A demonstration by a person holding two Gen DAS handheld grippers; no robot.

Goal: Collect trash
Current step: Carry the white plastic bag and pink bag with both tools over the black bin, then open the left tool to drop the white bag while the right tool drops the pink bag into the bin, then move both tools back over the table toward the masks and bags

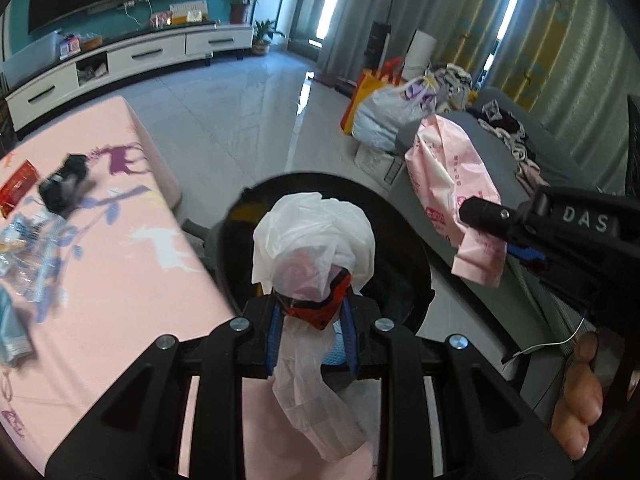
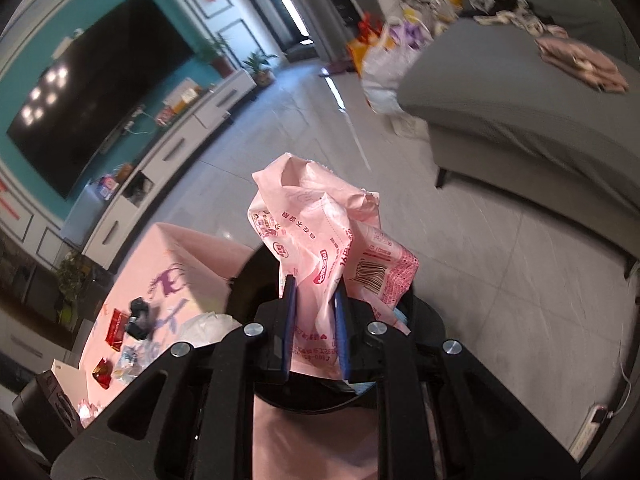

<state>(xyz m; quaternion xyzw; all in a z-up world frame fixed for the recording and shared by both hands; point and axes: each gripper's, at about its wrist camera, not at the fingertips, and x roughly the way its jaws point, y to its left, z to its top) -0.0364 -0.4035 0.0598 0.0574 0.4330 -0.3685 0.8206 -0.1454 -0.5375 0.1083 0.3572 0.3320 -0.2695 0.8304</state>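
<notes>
Left tongs (image 1: 312, 312): clamped on a white plastic bag (image 1: 316, 236) with a red wrapper (image 1: 320, 312), above the black bin (image 1: 400, 248).
Right tongs (image 2: 314, 320): clamped on a pink wrapper (image 2: 320, 236), over the same bin (image 2: 424, 320).
Surface (image 1: 120, 280): pink cloth, beside the bin; red packet (image 1: 18, 188), dark crumpled piece (image 1: 64, 184) and clear wrappers (image 1: 28, 256) lie on it.
</notes>
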